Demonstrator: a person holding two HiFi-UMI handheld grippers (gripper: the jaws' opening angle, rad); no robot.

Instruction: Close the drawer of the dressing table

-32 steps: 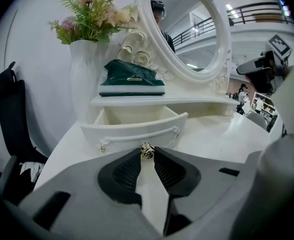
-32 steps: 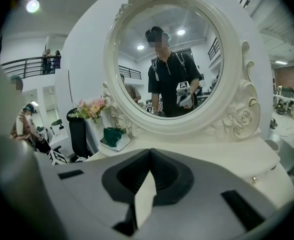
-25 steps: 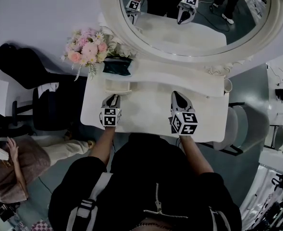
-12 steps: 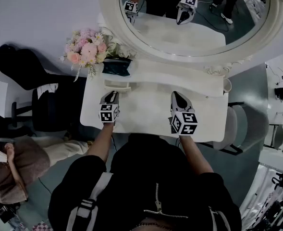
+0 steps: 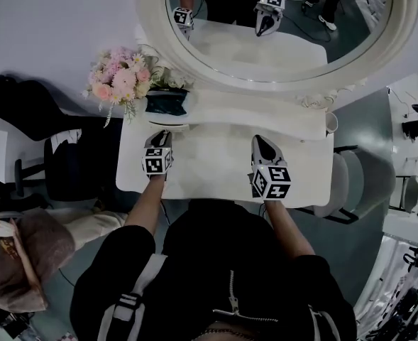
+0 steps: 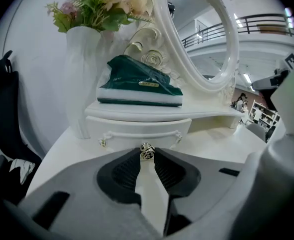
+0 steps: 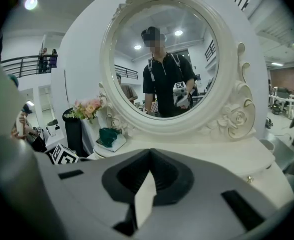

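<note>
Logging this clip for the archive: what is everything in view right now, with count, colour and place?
dressing table: one, white, centre
mirror: one, oval, white carved frame, at the table's back
drawer: one, white, under the left shelf
knob: one, metallic, on the drawer front
bouquet: one, pink and white, back left
vase: one, white, holds the bouquet
box: one, dark green, on the shelf beside the vase
black chair: one, left of the table
grey chair: one, right of the table
seated person: one, lower left
left gripper: grey, jaws closed on the knob
right gripper: grey, jaws together, empty
</note>
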